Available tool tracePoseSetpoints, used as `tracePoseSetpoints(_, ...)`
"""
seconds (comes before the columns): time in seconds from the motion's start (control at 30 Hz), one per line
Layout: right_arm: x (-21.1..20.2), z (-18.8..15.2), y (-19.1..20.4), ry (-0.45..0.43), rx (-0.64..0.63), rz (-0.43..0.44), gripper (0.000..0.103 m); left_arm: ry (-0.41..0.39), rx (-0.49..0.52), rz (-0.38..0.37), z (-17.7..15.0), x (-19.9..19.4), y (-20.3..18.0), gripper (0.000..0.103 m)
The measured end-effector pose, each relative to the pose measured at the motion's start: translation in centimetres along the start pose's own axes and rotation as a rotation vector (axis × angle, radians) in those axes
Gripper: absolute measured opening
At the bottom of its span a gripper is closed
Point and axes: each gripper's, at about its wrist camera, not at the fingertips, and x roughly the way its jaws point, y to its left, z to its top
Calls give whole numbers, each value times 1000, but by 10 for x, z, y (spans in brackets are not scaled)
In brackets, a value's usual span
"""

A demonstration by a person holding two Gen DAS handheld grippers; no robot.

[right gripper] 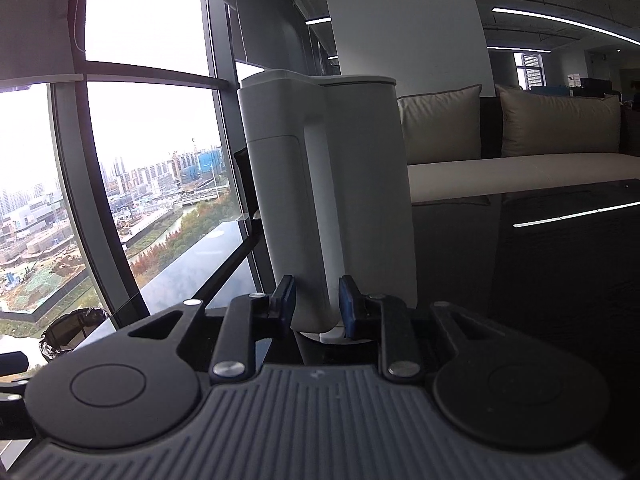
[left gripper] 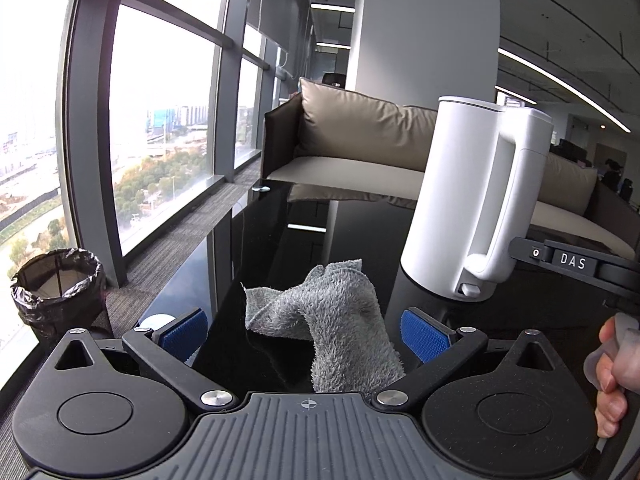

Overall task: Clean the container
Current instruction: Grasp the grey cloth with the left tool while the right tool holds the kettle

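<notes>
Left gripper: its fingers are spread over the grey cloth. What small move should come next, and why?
Probably lower the left gripper and close it on the grey cloth. Its jaws are open with the cloth bunched loose between them on the black table, ungripped. The right gripper already clamps the handle of the white container, so wiping only awaits the cloth.
</notes>
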Motion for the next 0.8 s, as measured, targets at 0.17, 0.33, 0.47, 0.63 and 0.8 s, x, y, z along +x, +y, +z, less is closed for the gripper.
tracePoseSetpoints(0.17,10,-1,13,7,-42,-35,30,9,-1,5,-1,3,-2,102)
tracePoseSetpoints(0.33,17,-6,14,1,-64,-54,32,10,8,14,-1,5,-4,102)
tracePoseSetpoints(0.47,23,-15,17,10,-115,-69,32,33,7,22,-2,12,-7,102)
tracePoseSetpoints(0.63,24,-10,14,11,-133,-68,32,69,-16,48,-1,28,-6,102)
tracePoseSetpoints(0.8,22,-9,5,18,-143,-91,32,98,-42,38,-1,44,-6,102)
